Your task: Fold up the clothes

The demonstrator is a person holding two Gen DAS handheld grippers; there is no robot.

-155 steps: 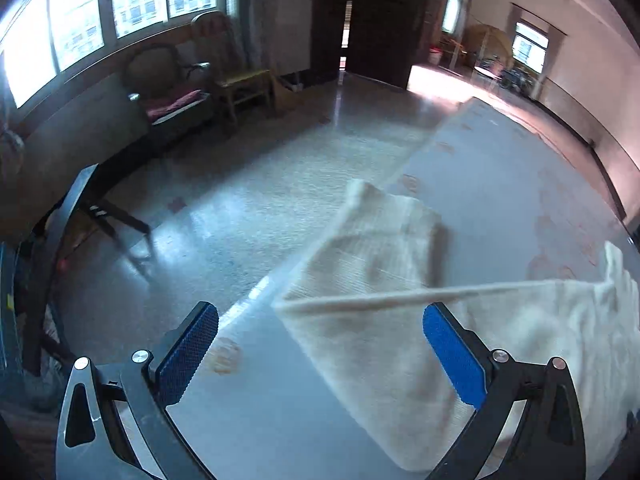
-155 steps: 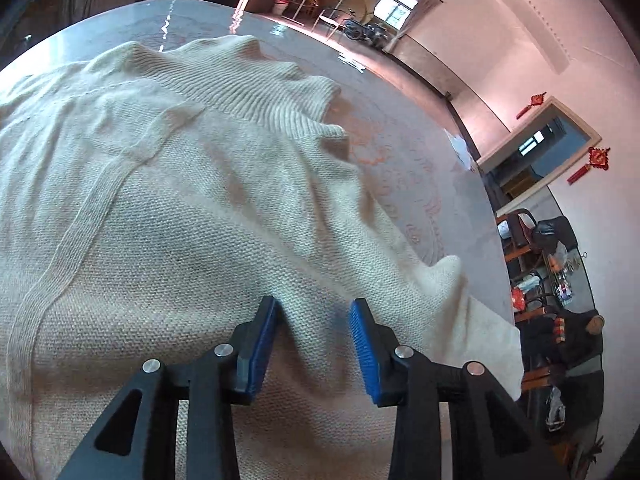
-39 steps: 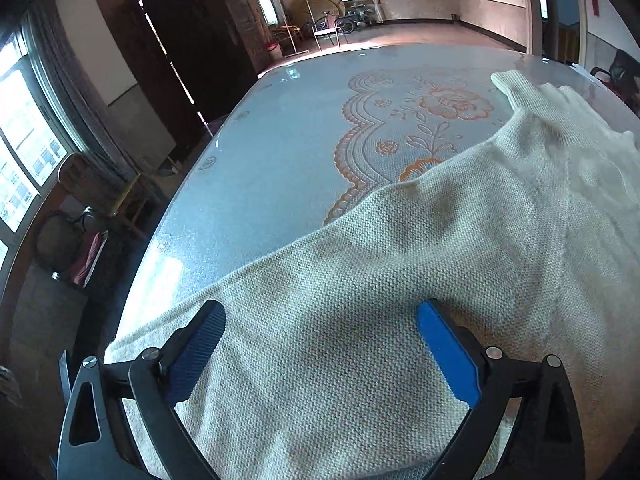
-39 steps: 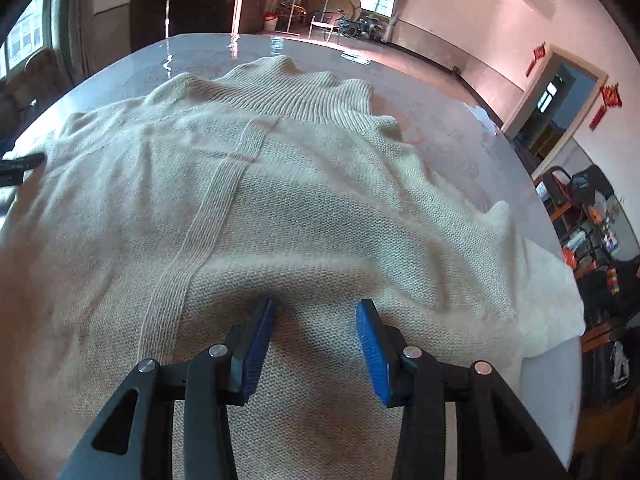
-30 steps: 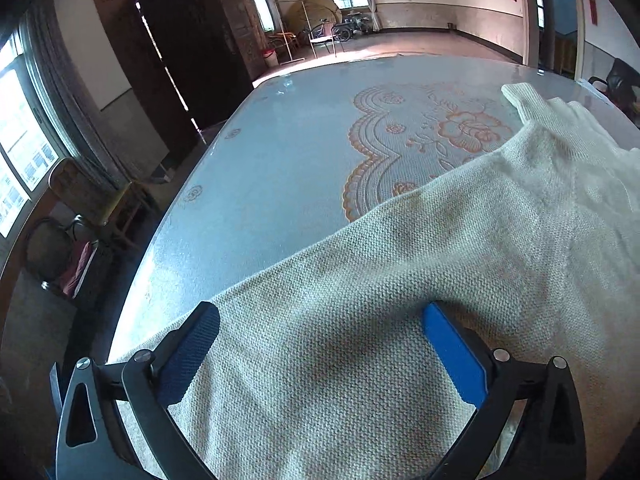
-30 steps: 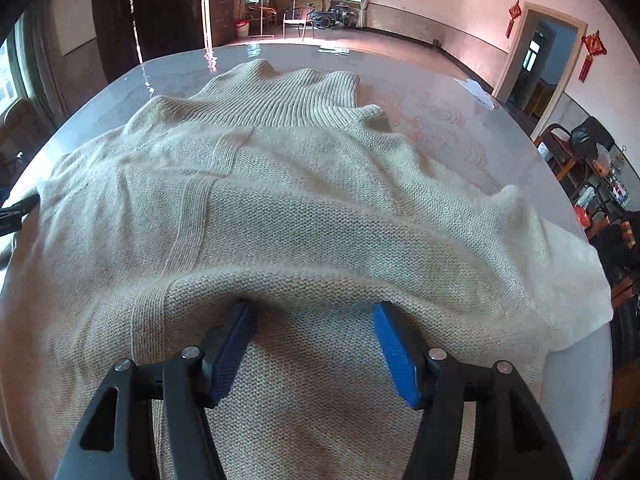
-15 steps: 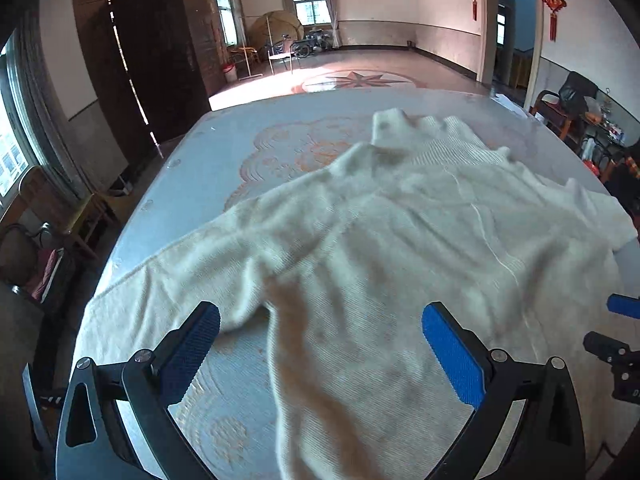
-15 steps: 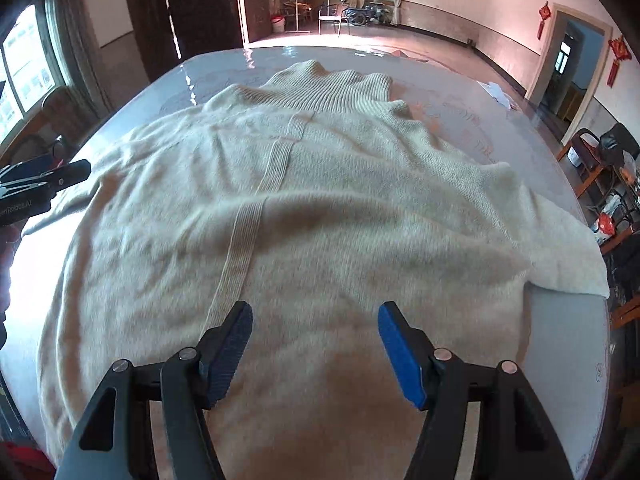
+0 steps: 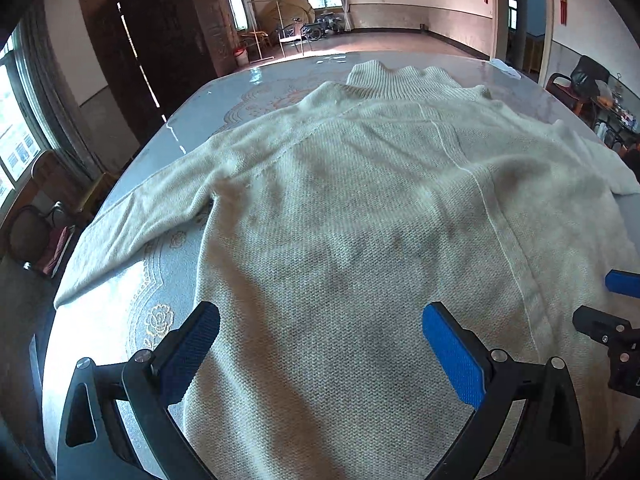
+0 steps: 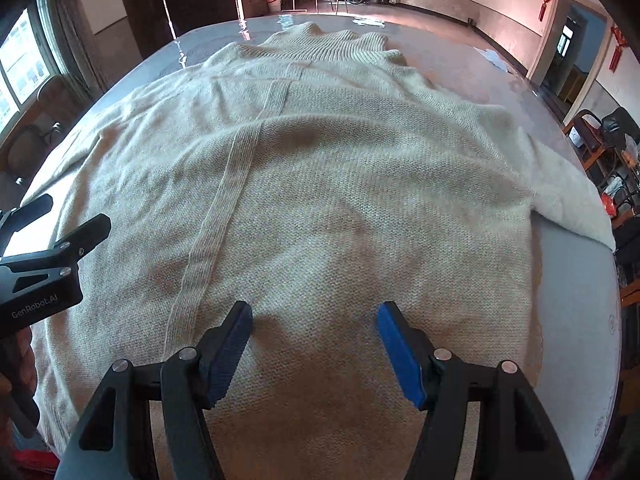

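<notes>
Cream sweater (image 9: 360,208) spread flat on table (image 9: 224,92); left gripper (image 9: 320,340) wide, empty; right gripper (image 10: 316,344) wide, empty; risk: near hem bunches if pinched single-layer.

Left gripper (image 9: 320,344) and right gripper (image 10: 316,344) were side by side, both angled steeply down, jaws standing apart with nothing clamped between the pads.

Matt, coarse-knit woollen sweater (image 9: 360,220) lies on a glossy, smooth table (image 9: 208,108).
</notes>
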